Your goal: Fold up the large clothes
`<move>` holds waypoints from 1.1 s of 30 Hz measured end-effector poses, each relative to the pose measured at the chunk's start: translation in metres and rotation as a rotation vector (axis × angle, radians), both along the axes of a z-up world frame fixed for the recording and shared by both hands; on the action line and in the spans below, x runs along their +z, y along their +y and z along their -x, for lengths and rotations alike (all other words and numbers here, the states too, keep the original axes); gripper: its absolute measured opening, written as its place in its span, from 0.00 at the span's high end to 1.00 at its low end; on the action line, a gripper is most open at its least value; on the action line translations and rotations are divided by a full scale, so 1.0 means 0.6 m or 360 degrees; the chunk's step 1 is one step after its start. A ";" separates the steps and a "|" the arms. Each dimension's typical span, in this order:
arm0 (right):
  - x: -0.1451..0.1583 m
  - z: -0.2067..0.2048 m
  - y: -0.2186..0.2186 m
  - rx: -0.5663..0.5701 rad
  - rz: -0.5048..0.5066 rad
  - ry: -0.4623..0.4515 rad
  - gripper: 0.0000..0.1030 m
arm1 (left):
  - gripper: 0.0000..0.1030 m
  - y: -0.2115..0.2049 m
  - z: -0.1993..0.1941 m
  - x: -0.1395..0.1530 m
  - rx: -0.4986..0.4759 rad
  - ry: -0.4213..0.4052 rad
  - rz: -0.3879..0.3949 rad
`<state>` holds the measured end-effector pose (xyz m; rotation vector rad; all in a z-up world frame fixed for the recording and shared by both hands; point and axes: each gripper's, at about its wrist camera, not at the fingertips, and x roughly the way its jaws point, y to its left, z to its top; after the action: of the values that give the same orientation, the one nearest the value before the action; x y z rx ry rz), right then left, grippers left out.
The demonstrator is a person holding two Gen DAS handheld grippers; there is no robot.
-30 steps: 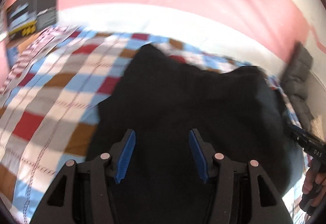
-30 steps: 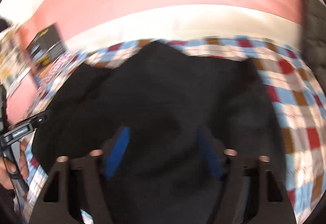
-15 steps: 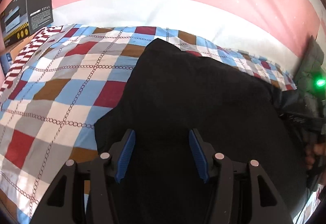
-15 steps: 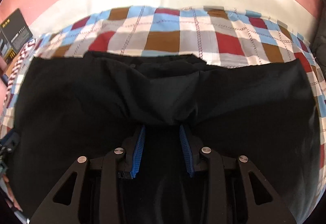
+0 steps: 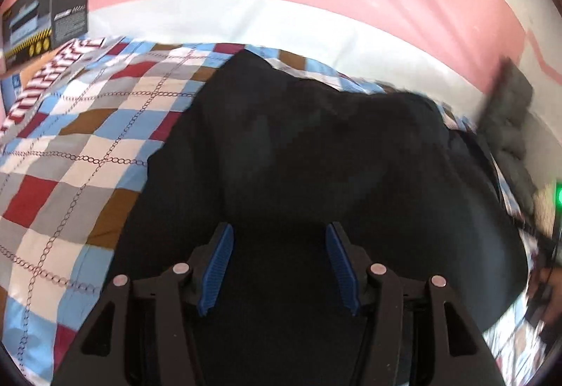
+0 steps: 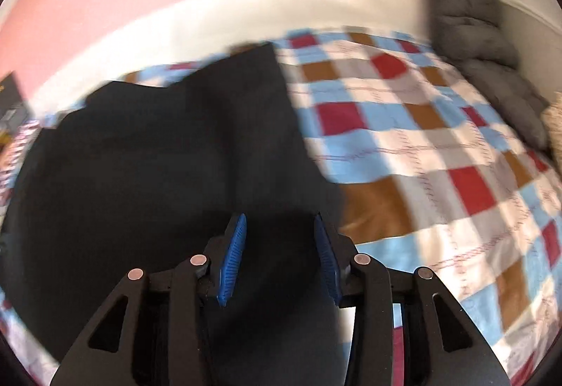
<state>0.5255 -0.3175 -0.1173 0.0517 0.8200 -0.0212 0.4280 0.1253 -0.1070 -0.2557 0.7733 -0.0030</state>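
A large black garment (image 5: 316, 157) lies spread on a checked bedspread (image 5: 80, 147). My left gripper (image 5: 279, 235) hovers over its near part with the blue pads wide apart and nothing between them. In the right wrist view the garment (image 6: 158, 157) fills the left half, its right edge running up the middle. My right gripper (image 6: 279, 226) is over that edge, its pads apart, holding nothing. The right hand and its tool show blurred at the far right of the left wrist view (image 5: 548, 284).
A black printed box (image 5: 45, 13) stands at the bed's far left by the pink wall. A grey quilted cushion (image 6: 477, 34) leans at the right side of the bed. The bedspread (image 6: 439, 157) lies bare to the right of the garment.
My right gripper has opened from nearly closed on a fold and swung to the garment's right edge. The left gripper stayed open over the garment with a small shift.
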 end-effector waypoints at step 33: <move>-0.004 0.072 -0.072 0.0102 -0.0532 0.0111 0.26 | 0.37 0.149 -0.010 -0.005 0.0148 0.0256 0.0351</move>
<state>0.4824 -0.3605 -0.1197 0.3416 0.8882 0.1758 0.4340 0.2145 -0.1102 -0.5062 0.9215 0.0203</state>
